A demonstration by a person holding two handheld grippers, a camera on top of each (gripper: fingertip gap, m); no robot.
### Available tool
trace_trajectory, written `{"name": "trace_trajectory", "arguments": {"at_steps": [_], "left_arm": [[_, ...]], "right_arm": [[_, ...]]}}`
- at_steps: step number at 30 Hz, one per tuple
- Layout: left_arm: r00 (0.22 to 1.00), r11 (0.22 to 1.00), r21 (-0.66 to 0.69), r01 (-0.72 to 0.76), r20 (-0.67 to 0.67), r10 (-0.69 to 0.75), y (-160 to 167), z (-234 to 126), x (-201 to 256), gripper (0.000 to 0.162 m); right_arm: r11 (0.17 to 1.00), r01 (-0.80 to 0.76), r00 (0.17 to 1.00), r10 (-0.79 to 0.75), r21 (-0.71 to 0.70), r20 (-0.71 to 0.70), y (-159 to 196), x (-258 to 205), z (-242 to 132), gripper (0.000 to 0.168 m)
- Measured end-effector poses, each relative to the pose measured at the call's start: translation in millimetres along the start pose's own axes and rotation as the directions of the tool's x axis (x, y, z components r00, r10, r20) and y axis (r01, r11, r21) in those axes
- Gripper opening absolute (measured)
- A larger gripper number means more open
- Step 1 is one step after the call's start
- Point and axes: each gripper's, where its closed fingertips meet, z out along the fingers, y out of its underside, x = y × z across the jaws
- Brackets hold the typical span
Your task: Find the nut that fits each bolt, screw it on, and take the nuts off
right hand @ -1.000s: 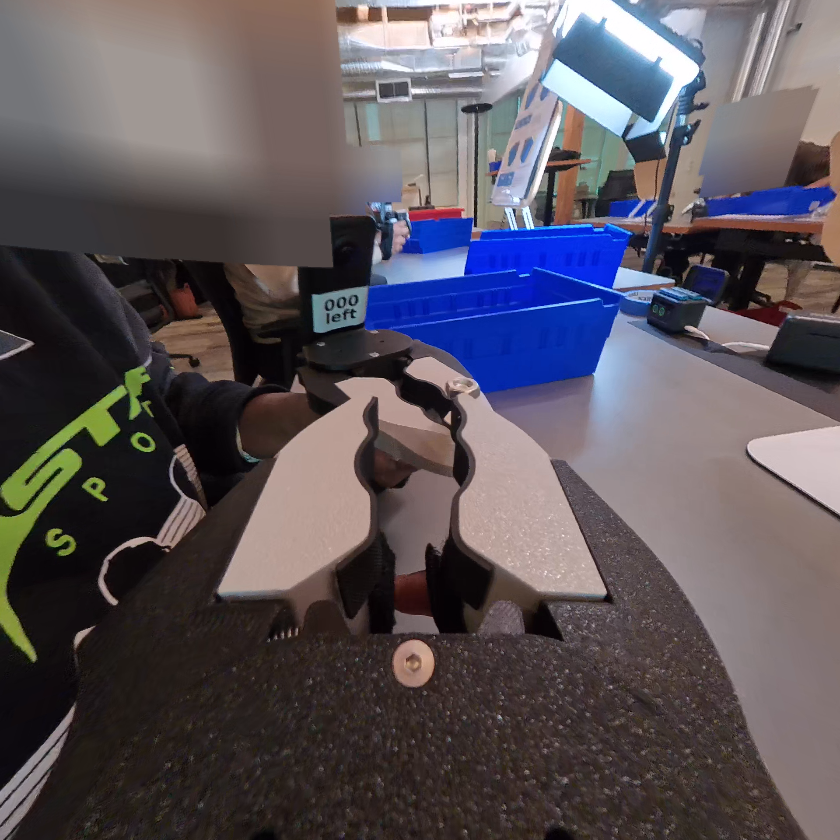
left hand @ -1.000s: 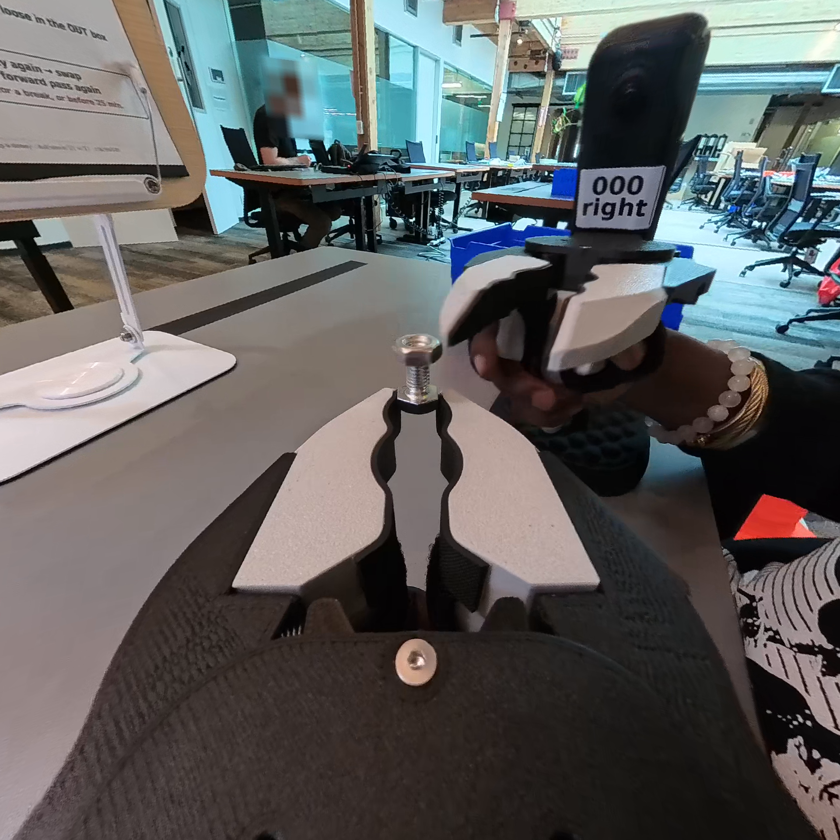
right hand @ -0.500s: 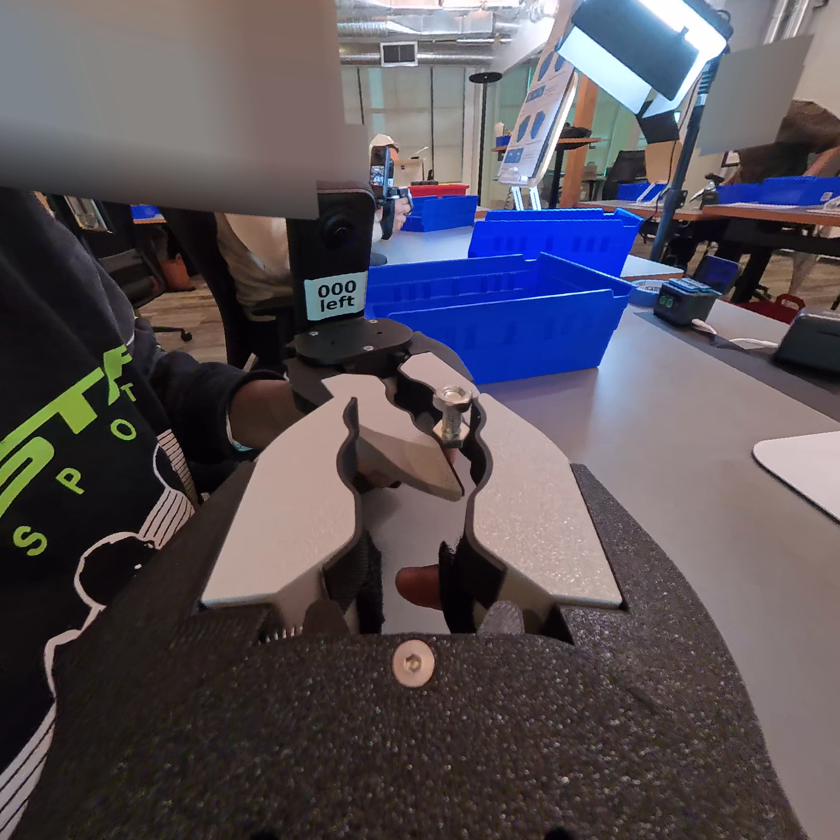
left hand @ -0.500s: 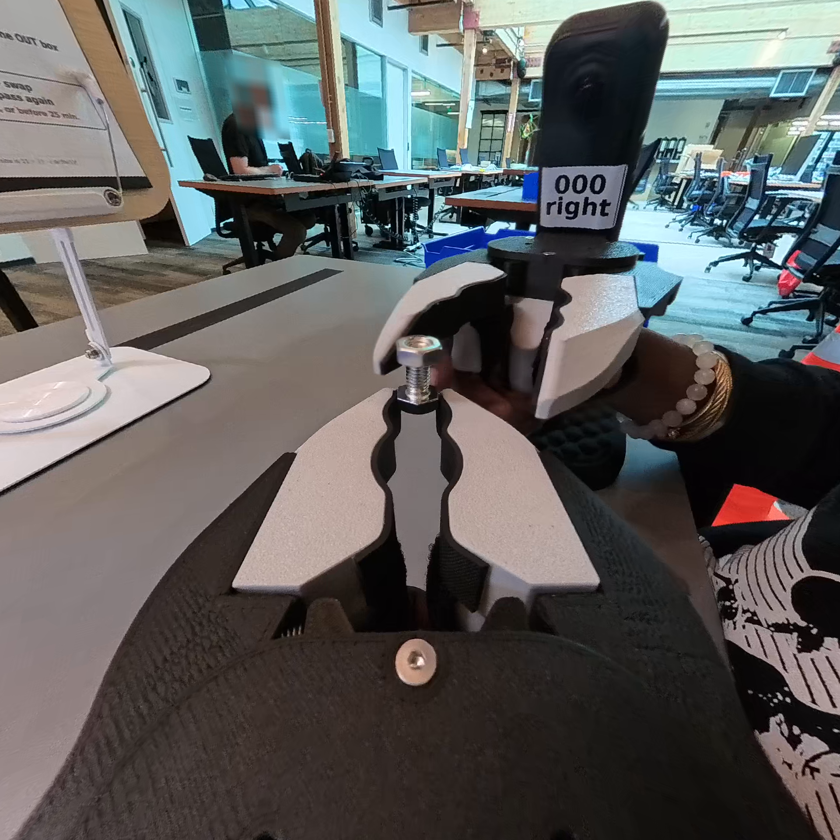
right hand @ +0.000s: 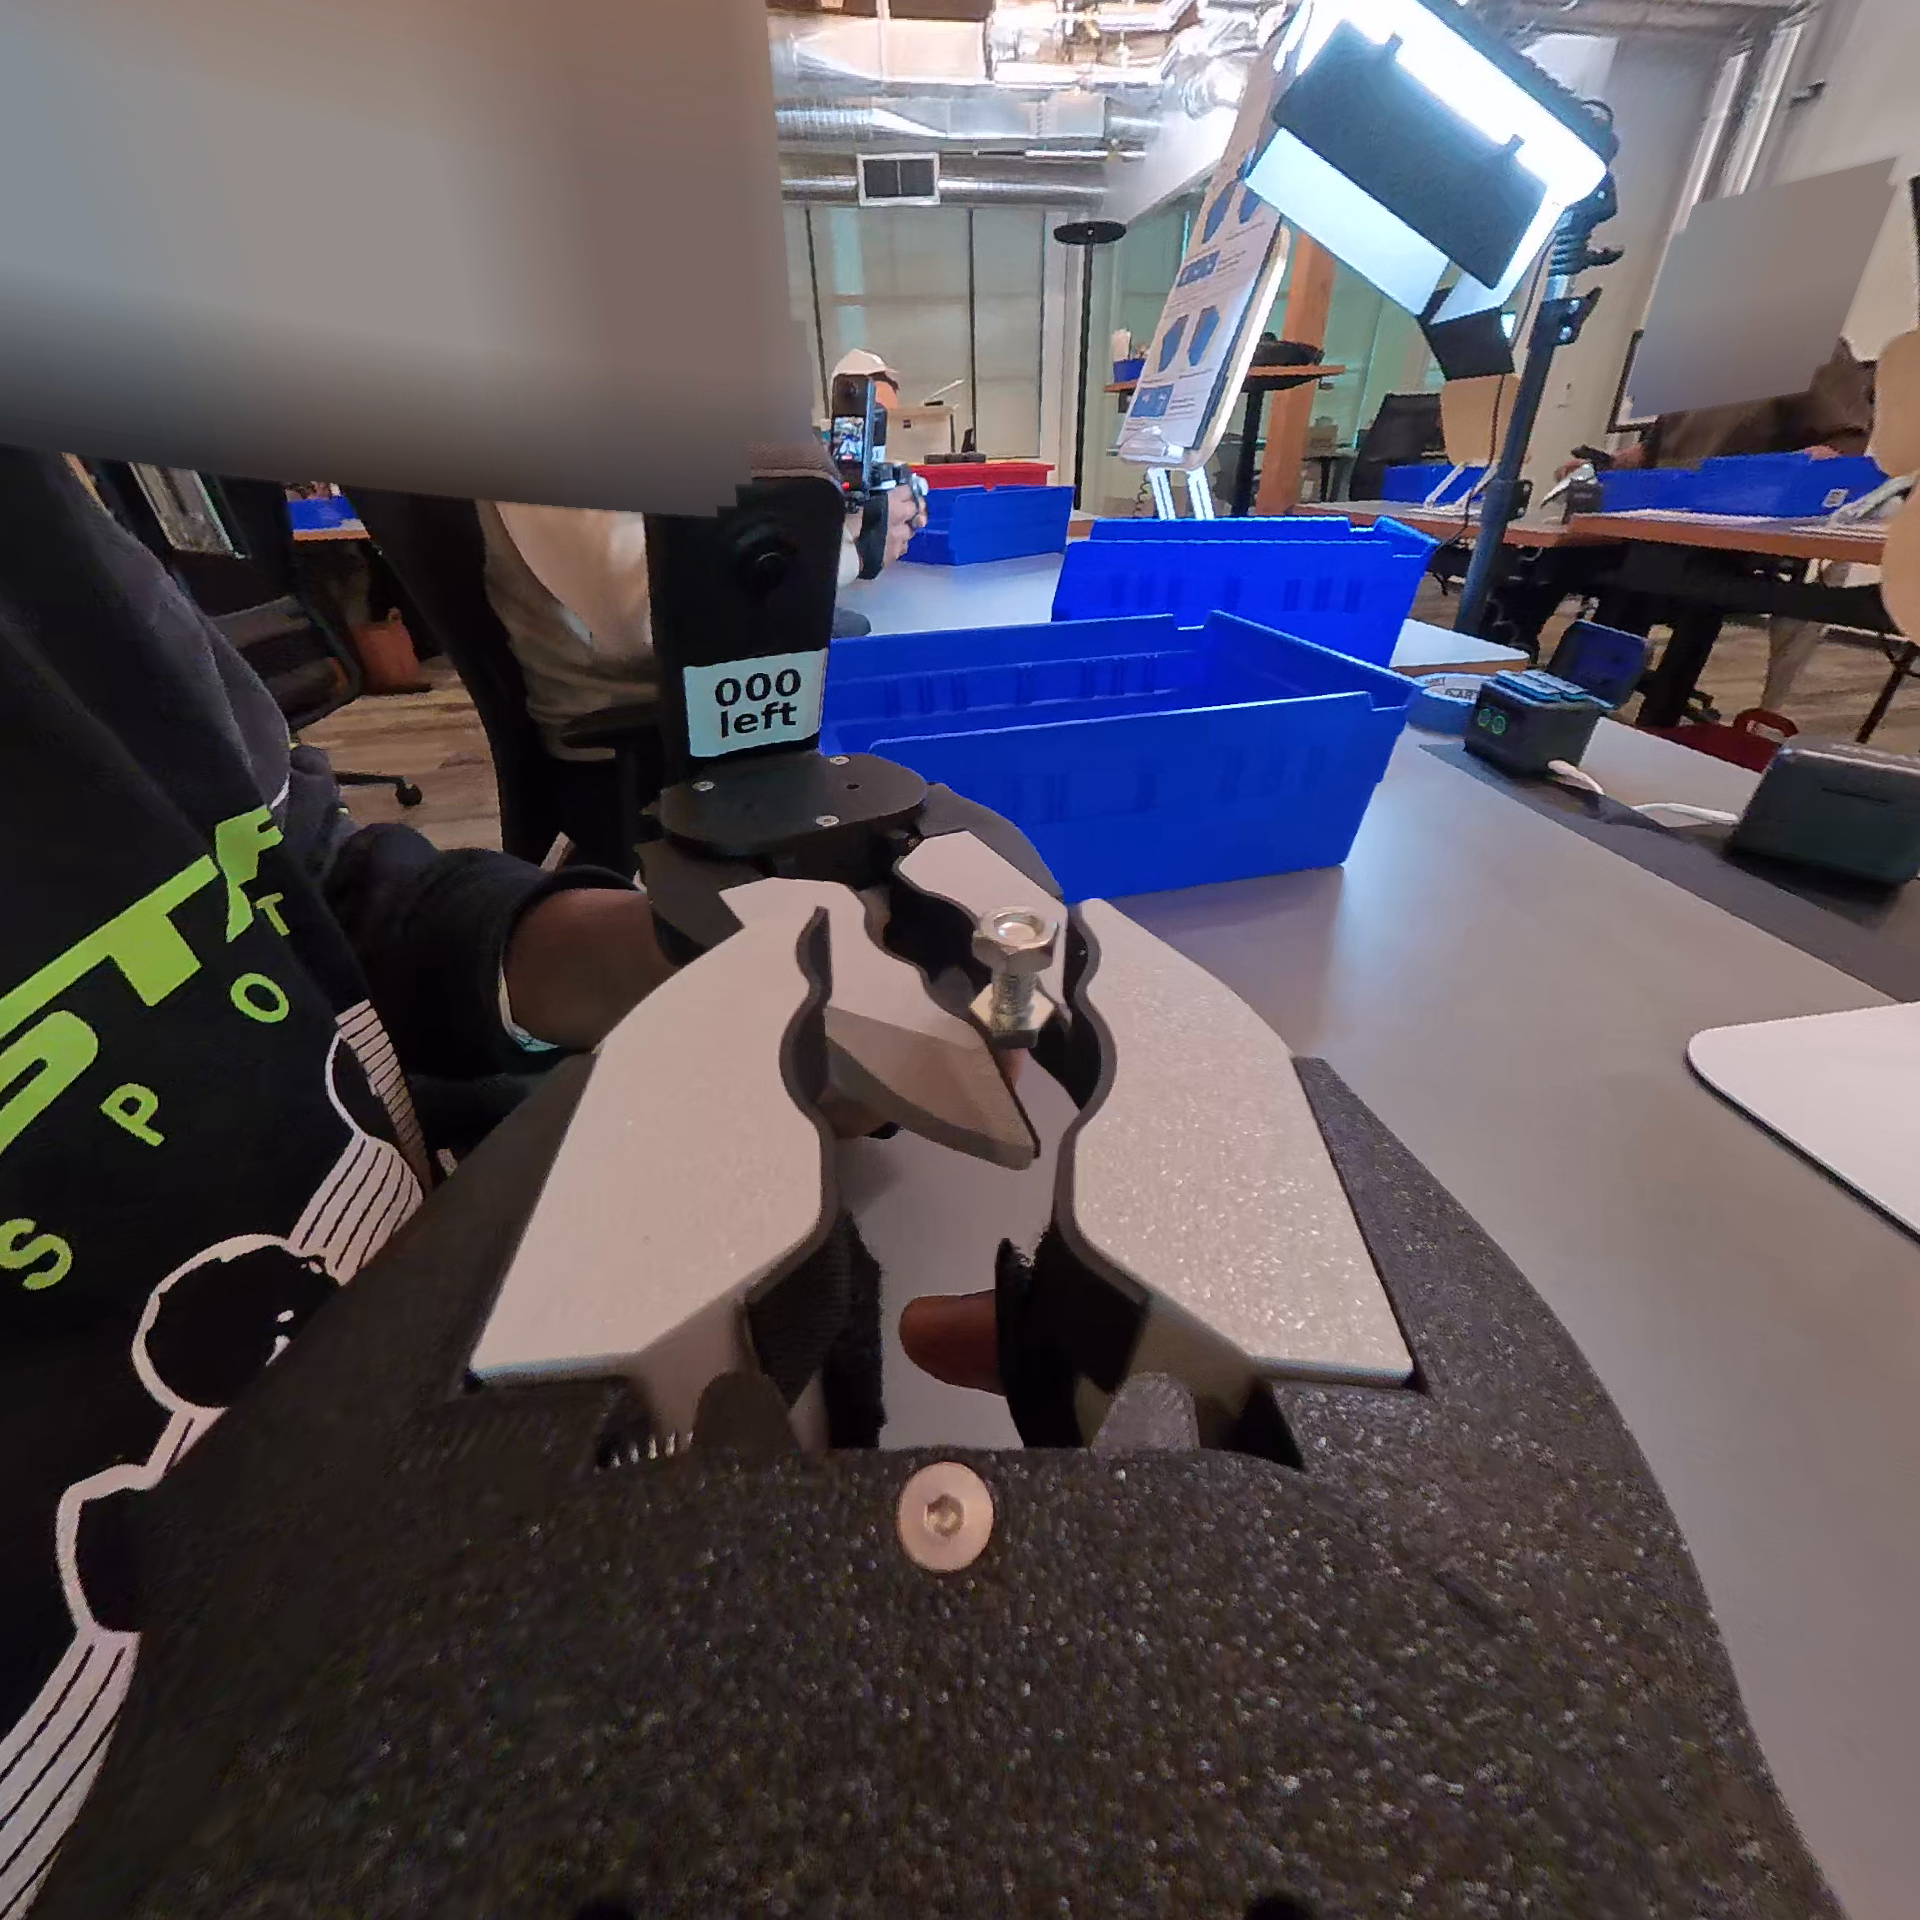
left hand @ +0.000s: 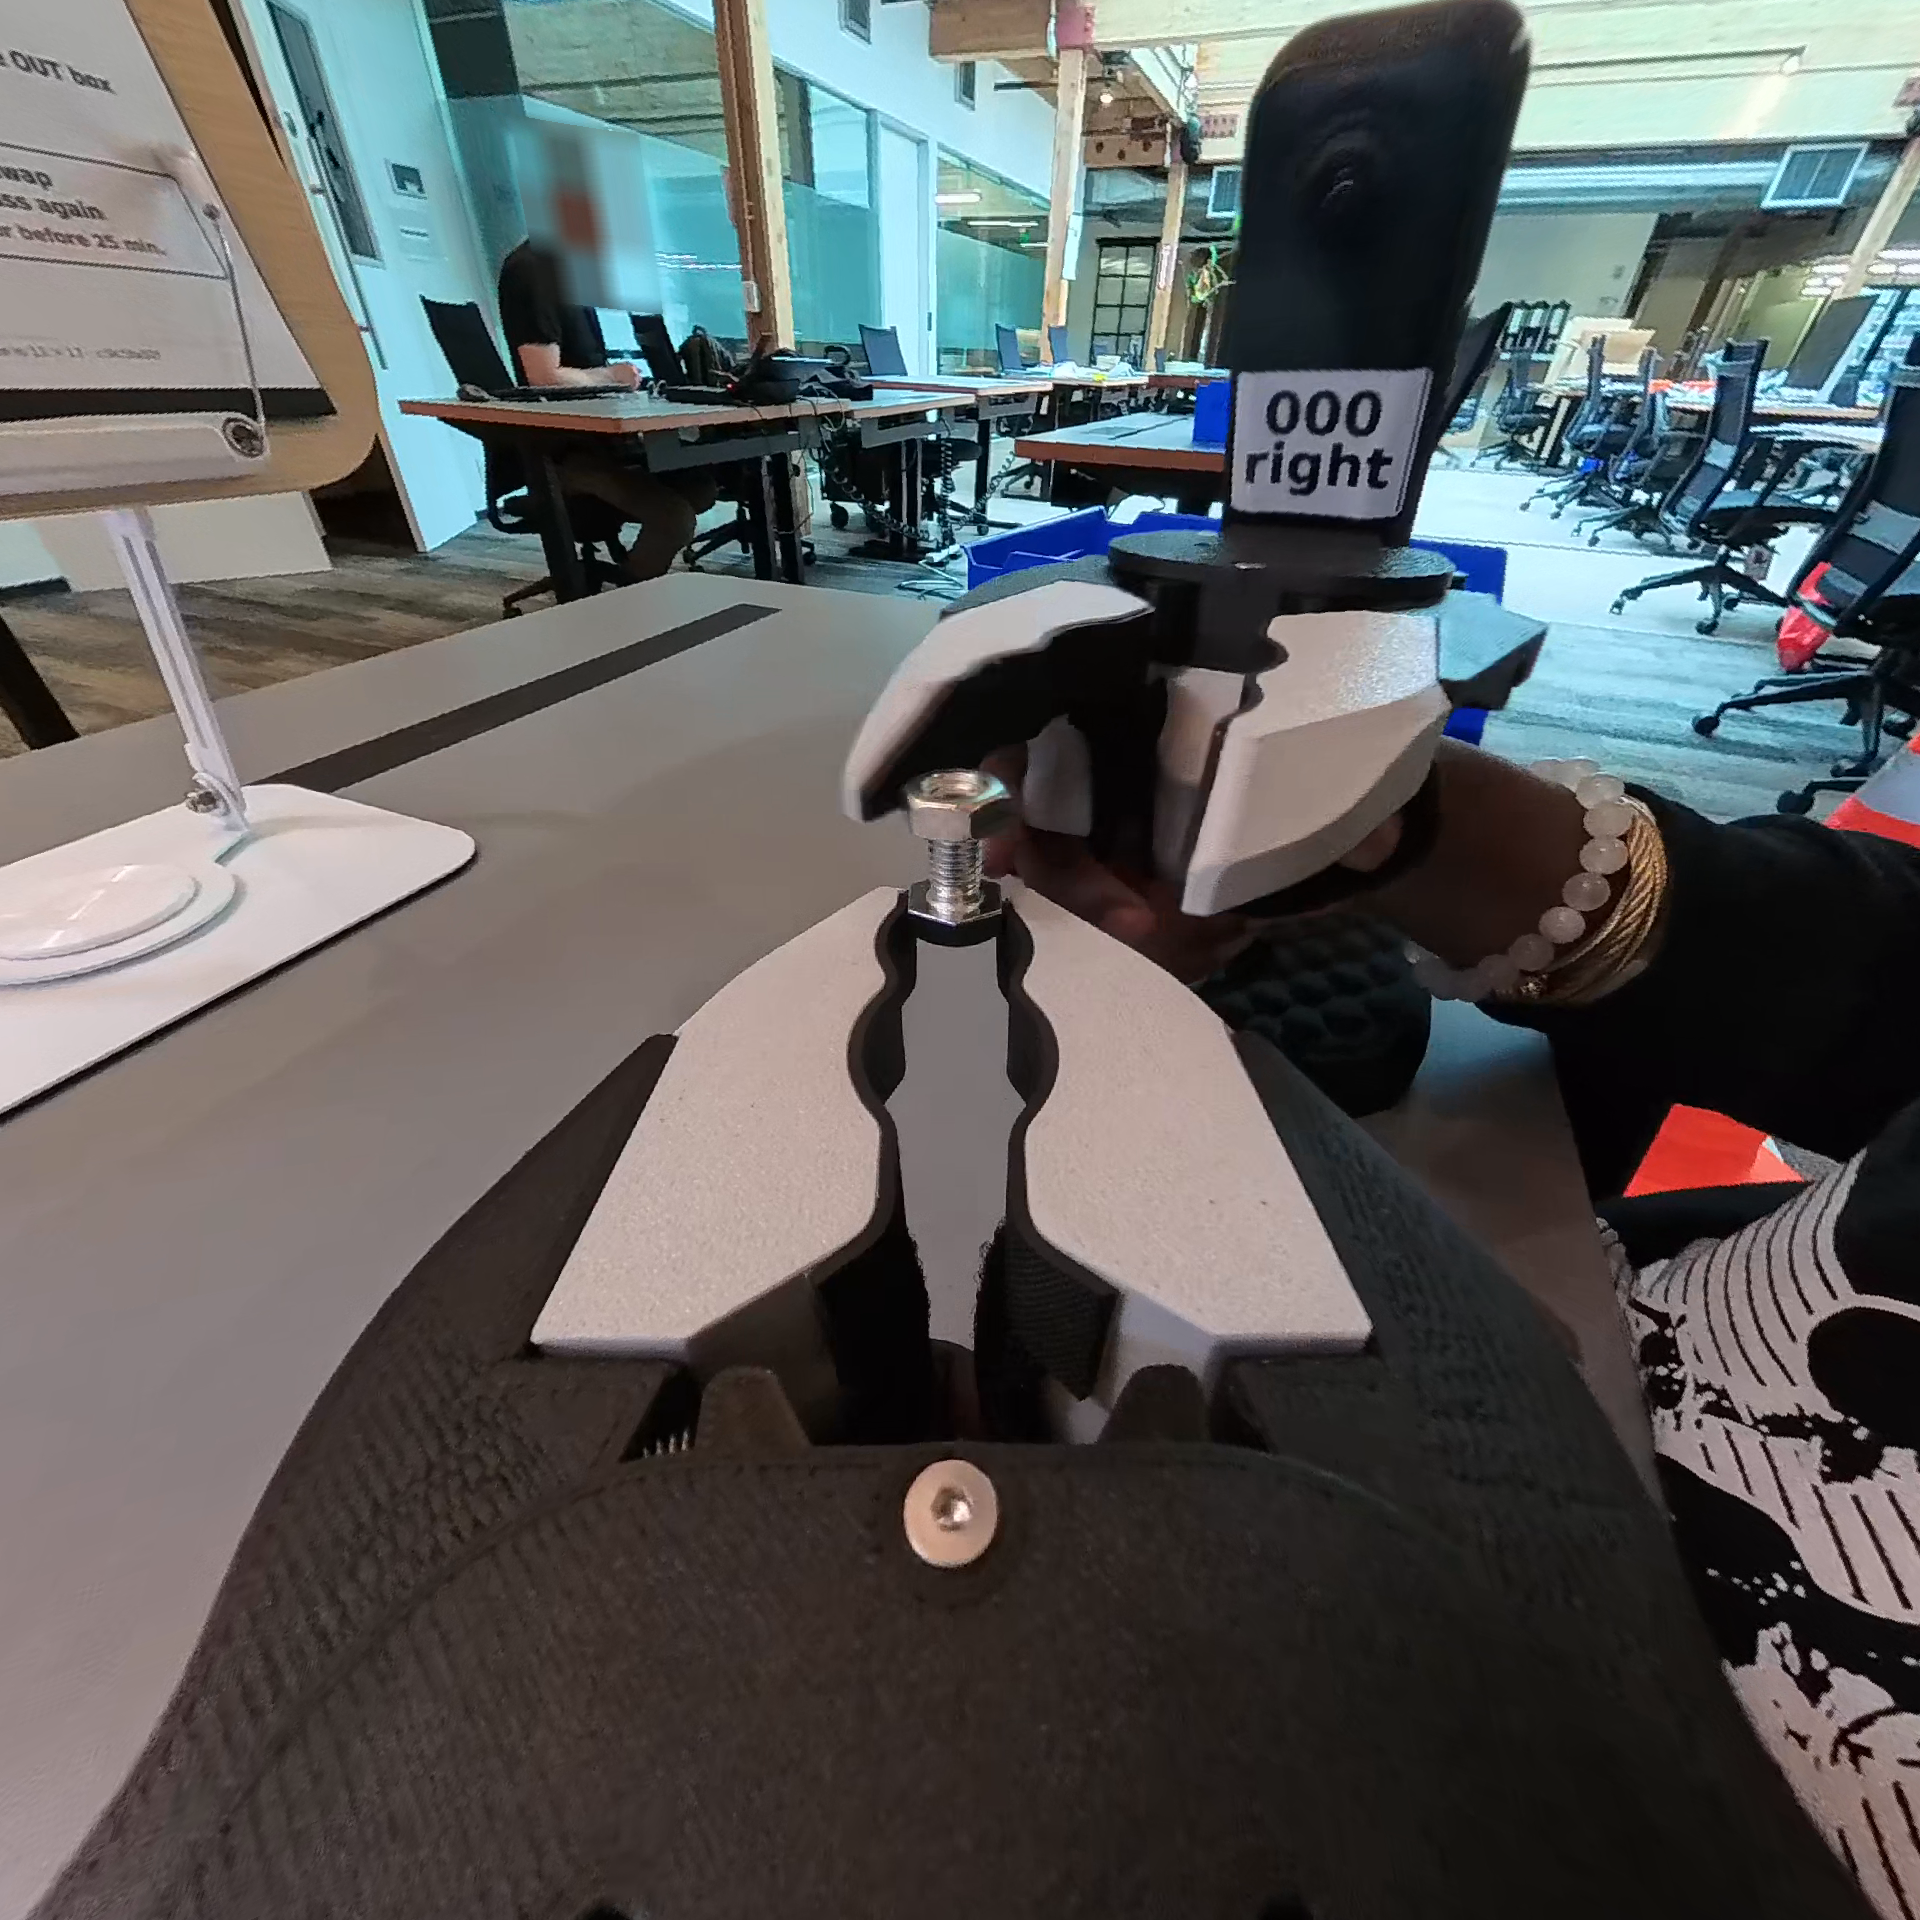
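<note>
A silver bolt [left hand: 953, 864] stands upright with a silver nut [left hand: 957, 806] at the top of its thread. My left gripper [left hand: 954, 920] is shut on the hex part at the bolt's lower end. My right gripper [left hand: 1029, 847] is open and faces the left one; one of its white fingers [left hand: 935, 707] is right behind the nut. In the right wrist view the bolt [right hand: 1013, 977] and nut [right hand: 1016, 932] sit between the tips of my open right gripper [right hand: 945, 925], close to the right finger [right hand: 1174, 1091]. The left gripper [right hand: 1013, 1029] holds the bolt from the far side.
The grey table [left hand: 312, 1143] carries a white sign stand [left hand: 208, 883] at the left. Blue bins [right hand: 1122, 769] stand beyond the grippers. Small dark devices [right hand: 1829, 800] and a white pad [right hand: 1829, 1091] lie at the right. The person's torso is close behind the left gripper. The grippers' ends are close to 4 centimeters from one another.
My right gripper has moved in toward the bolt and opened wider, so the nut now lies between its fingertips. The left gripper still holds the bolt upright.
</note>
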Motion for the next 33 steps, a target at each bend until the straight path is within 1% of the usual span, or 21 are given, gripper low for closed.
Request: {"name": "trace_trajectory", "arguments": {"at_steps": [3, 4, 5, 6, 7, 9, 10, 14, 16, 21, 23, 24, 25, 26, 28, 30, 31, 33], "left_arm": [[1.0, 1.0, 0.005, 0.0, 0.009, 0.0, -1.1, -0.8, -1.4, 0.015], [1.0, 1.0, 0.007, 0.001, 0.019, -0.001, -1.4, -1.2, -3.1, 0.015], [1.0, 1.0, 0.009, 0.008, 0.026, -0.009, -1.9, -1.9, -5.0, 0.015], [0.999, 1.0, 0.011, 0.018, 0.026, -0.018, -2.1, -2.4, -6.1, 0.015], [0.999, 1.0, 0.016, 0.026, 0.022, -0.027, -2.8, -2.8, -6.1, 0.015], [1.0, 1.0, 0.019, 0.021, 0.017, -0.021, -3.6, -2.9, -4.9, 0.015], [1.0, 1.0, 0.014, 0.013, 0.016, -0.014, -2.9, -2.4, -4.1, 0.015], [1.0, 1.0, 0.008, 0.0, 0.001, 0.0, -1.7, -1.1, -0.4, 0.015], [1.0, 1.0, 0.005, -0.001, -0.004, 0.001, -1.2, -0.7, 0.5, 0.015], [1.0, 1.0, 0.007, -0.002, 0.004, 0.002, -1.7, -1.2, -0.9, 0.015], [1.0, 1.0, 0.011, -0.001, 0.014, 0.001, -2.5, -1.9, -2.7, 0.015], [1.0, 1.0, 0.012, 0.005, 0.017, -0.005, -2.7, -2.3, -3.8, 0.015], [1.0, 1.0, 0.011, 0.009, 0.018, -0.01, -2.5, -2.5, -4.4, 0.015], [1.0, 1.0, 0.013, 0.012, 0.016, -0.012, -2.8, -2.6, -4.2, 0.015], [1.0, 1.0, 0.014, 0.004, 0.012, -0.004, -3.2, -2.3, -2.9, 0.015], [1.0, 1.0, 0.009, -0.001, 0.007, 0.001, -2.2, -1.5, -1.5, 0.015], [1.0, 1.0, 0.007, -0.002, 0.005, 0.002, -1.8, -1.2, -1.1, 0.015], [1.0, 1.0, 0.005, -0.004, 0.003, 0.004, -1.2, -0.9, -0.6, 0.015]], "right_arm": [[1.0, -0.007, 1.0, 0.007, -0.011, -0.015, -0.5, 2.0, -5.7, 0.038], [1.0, -0.006, 1.0, 0.006, -0.007, -0.014, -1.3, 2.1, -9.5, 0.033], [1.0, -0.003, 1.0, 0.003, 0.006, 0.002, -3.4, -0.1, -13.4, 0.022], [1.0, -0.005, 1.0, 0.005, 0.028, 0.019, -6.5, -2.9, -16.7, 0.015], [0.999, -0.011, 1.0, 0.01, 0.044, 0.02, -8.7, -3.1, -18.9, 0.012], [0.999, -0.01, 1.0, 0.011, 0.048, -0.004, -9.0, 1.3, -19.7, 0.014], [0.999, -0.006, 1.0, 0.007, 0.046, -0.018, -8.1, 3.8, -18.3, 0.017], [0.999, -0.005, 1.0, 0.006, 0.033, -0.021, -5.2, 5.2, -7.0, 0.038], [1.0, 0.001, 1.0, -0.001, 0.016, -0.007, -2.7, 2.8, -1.6, 0.043], [1.0, 0.019, 1.0, -0.019, -0.018, -0.005, -0.4, 0.0, -2.8, 0.041], [1.0, 0.016, 1.0, -0.016, -0.015, -0.008, -1.5, 0.9, -10.4, 0.031], [1.0, 0.013, 1.0, -0.013, -0.006, 0.011, -2.5, -1.4, -14.2, 0.017], [1.0, 0.005, 1.0, -0.005, 0.004, 0.028, -3.5, -3.6, -17.1, 0.012], [1.0, -0.002, 1.0, 0.002, 0.006, 0.029, -3.5, -3.3, -18.7, 0.01], [1.0, 0.005, 1.0, -0.005, 0.006, -0.002, -2.6, 1.7, -18.7, 0.013], [0.999, 0.017, 0.999, -0.016, 0.027, -0.039, -4.4, 7.5, -15.5, 0.023], [0.999, 0.018, 0.999, -0.017, 0.036, -0.039, -5.4, 7.8, -13.0, 0.03], [0.999, 0.016, 0.999, -0.015, 0.033, -0.03, -4.6, 7.4, -7.2, 0.036]]}}
